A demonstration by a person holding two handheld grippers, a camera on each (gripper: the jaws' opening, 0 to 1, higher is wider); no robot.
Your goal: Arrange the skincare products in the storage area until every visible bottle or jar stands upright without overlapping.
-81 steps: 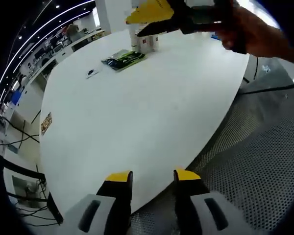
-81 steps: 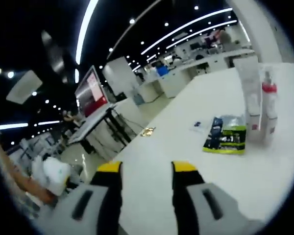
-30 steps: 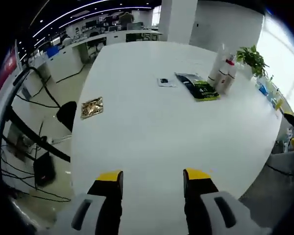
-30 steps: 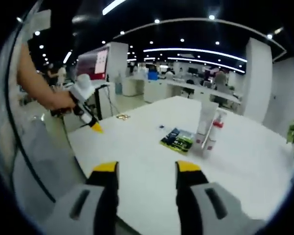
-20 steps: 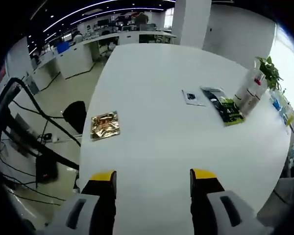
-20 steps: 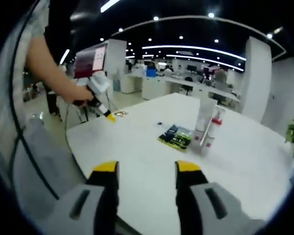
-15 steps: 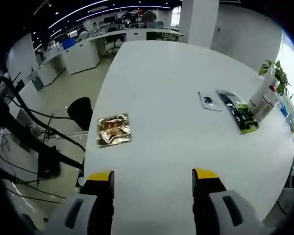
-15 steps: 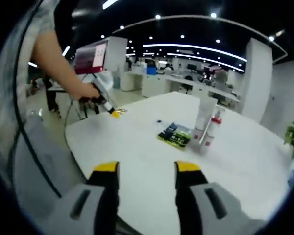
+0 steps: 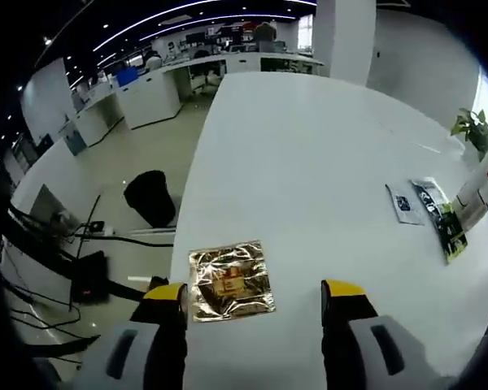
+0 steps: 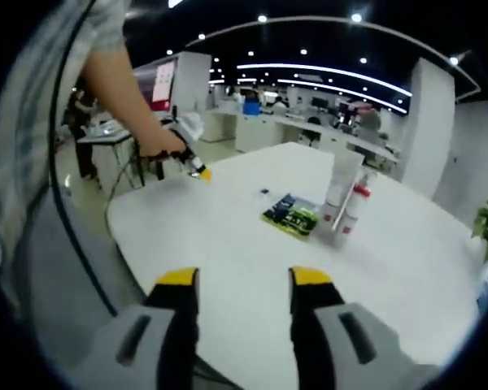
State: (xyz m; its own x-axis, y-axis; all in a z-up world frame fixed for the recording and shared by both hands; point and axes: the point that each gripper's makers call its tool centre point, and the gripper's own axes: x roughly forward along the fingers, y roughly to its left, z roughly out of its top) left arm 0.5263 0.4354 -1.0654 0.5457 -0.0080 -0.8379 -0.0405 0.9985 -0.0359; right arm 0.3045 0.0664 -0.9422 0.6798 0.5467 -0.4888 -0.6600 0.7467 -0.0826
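Now left tool (image 9: 256,292) released, jaws apart, hovering over gold foil sachet (image 9: 229,280) lying flat near white surface (image 9: 309,162) edge. Right tool (image 10: 237,280) also released, over surface's near edge. Ahead of it, well apart: white tube (image 10: 342,191) and red-capped bottle (image 10: 355,207) upright, side by side; green-black sachet (image 10: 292,215) flat just beside them.

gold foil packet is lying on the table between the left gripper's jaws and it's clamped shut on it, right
Not clamped. In the left gripper view the gold foil packet lies flat on the white table, and the left gripper is open, jaws wide apart on either side of it.
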